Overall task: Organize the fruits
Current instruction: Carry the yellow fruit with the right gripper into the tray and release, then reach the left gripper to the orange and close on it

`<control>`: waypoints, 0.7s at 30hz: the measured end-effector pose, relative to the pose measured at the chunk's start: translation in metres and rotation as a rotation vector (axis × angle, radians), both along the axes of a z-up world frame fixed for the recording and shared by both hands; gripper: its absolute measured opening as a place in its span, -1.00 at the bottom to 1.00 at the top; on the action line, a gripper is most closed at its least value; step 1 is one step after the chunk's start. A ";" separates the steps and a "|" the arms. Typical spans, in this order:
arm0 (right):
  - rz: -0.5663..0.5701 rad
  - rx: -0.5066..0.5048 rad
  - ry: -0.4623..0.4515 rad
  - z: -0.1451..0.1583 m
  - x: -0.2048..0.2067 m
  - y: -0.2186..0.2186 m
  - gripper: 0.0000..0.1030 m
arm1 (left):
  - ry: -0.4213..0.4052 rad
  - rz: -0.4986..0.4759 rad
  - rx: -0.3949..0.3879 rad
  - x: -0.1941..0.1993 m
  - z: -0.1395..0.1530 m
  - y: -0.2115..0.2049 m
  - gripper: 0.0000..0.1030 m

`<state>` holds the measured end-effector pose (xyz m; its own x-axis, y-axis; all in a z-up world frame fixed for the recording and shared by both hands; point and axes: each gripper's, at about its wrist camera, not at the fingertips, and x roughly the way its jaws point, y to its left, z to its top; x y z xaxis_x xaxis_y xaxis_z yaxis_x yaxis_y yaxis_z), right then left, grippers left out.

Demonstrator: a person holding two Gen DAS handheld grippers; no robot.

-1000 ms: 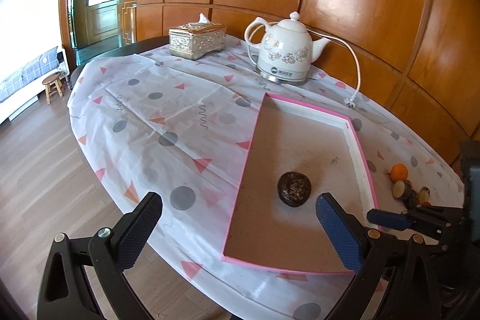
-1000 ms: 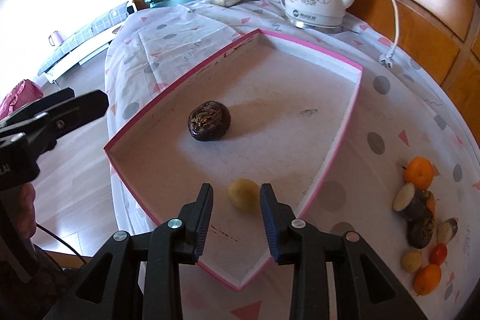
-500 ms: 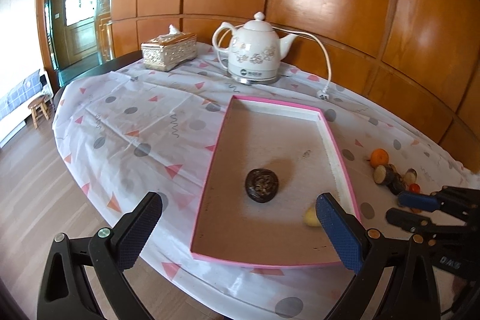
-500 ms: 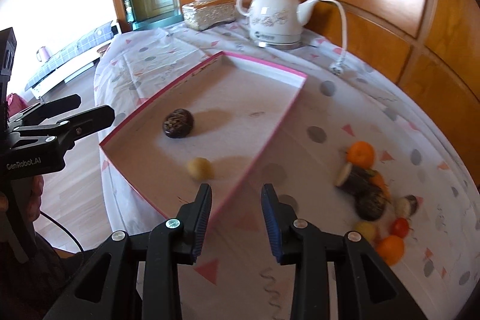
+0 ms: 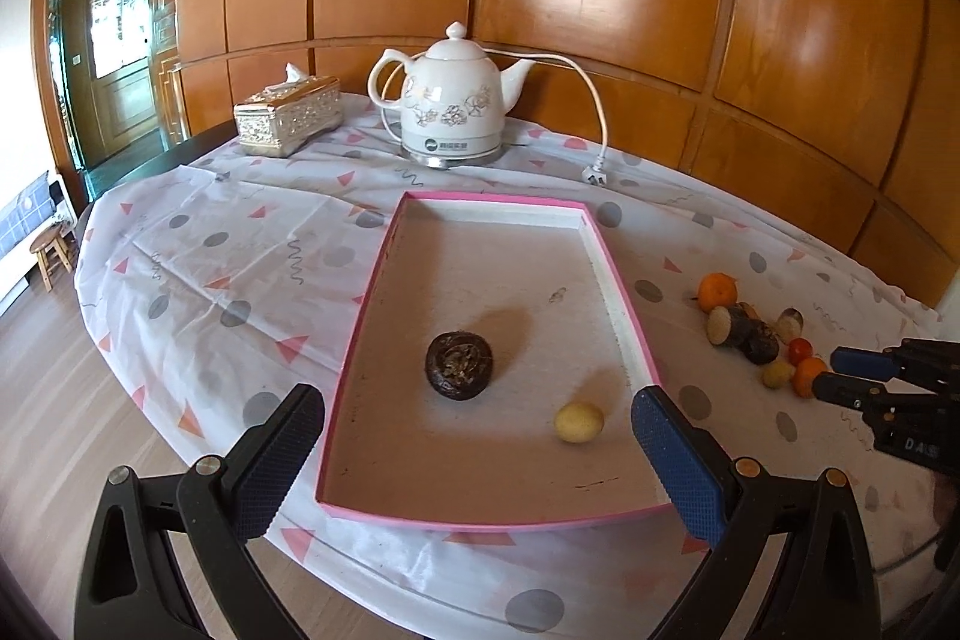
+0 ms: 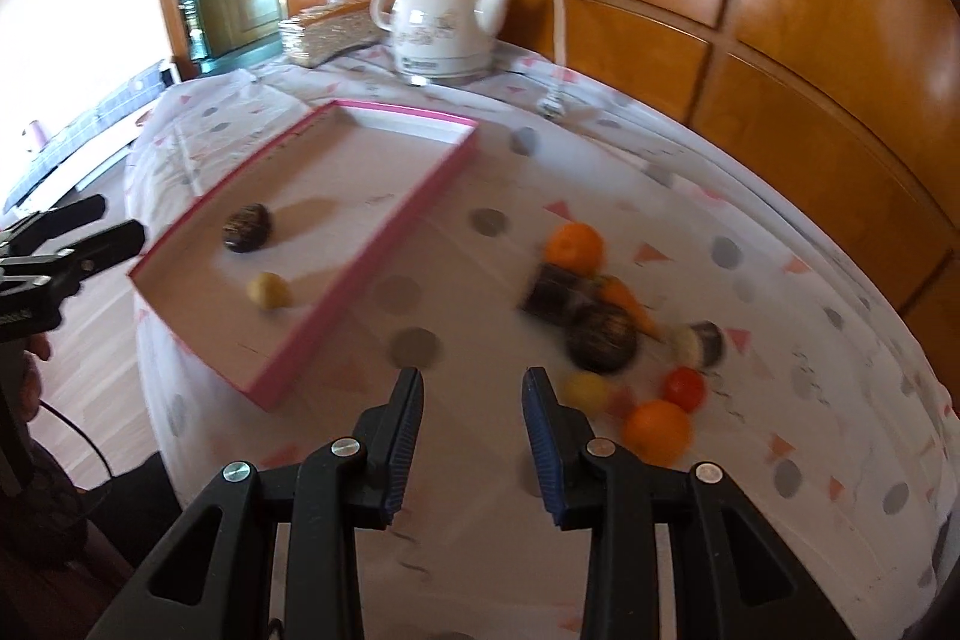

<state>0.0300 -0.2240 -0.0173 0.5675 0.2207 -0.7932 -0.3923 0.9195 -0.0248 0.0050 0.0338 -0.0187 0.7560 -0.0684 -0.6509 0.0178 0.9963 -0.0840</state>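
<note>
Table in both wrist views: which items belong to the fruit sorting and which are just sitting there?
Part of the job:
- pink tray
- dark round fruit in tray
- small yellow fruit in tray
- fruit pile on the cloth, outside tray

Just lying about:
- white kettle with its cord
- tissue box
- patterned tablecloth
</note>
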 end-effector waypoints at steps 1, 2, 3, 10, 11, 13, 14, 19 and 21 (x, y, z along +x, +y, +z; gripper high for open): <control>-0.014 -0.006 0.003 -0.001 0.001 -0.007 -0.33 | -0.001 -0.003 0.000 0.000 0.000 -0.001 0.99; -0.025 -0.012 0.005 -0.001 0.001 -0.013 -0.33 | -0.001 -0.008 0.000 0.000 0.000 -0.002 0.99; -0.040 -0.020 0.008 -0.002 0.001 -0.021 -0.33 | -0.002 -0.013 0.000 0.001 0.000 -0.003 0.99; -0.157 -0.088 0.027 -0.007 0.006 -0.076 -0.33 | 0.010 -0.055 -0.009 0.003 -0.001 -0.012 0.99; -0.174 -0.099 0.030 -0.008 0.006 -0.084 -0.32 | 0.013 -0.059 -0.001 0.004 -0.001 -0.014 0.99; -0.214 -0.125 0.037 -0.009 0.008 -0.101 -0.30 | 0.028 -0.072 0.013 0.005 -0.002 -0.018 0.99; -0.239 -0.135 0.040 -0.010 0.009 -0.113 -0.29 | 0.034 -0.078 0.016 0.005 -0.003 -0.020 0.99; -0.379 -0.151 0.067 -0.020 0.013 -0.166 -0.29 | 0.059 -0.084 0.038 0.007 -0.007 -0.026 0.99; -0.446 -0.143 0.082 -0.025 0.014 -0.184 -0.29 | 0.072 -0.088 0.041 0.009 -0.009 -0.028 0.99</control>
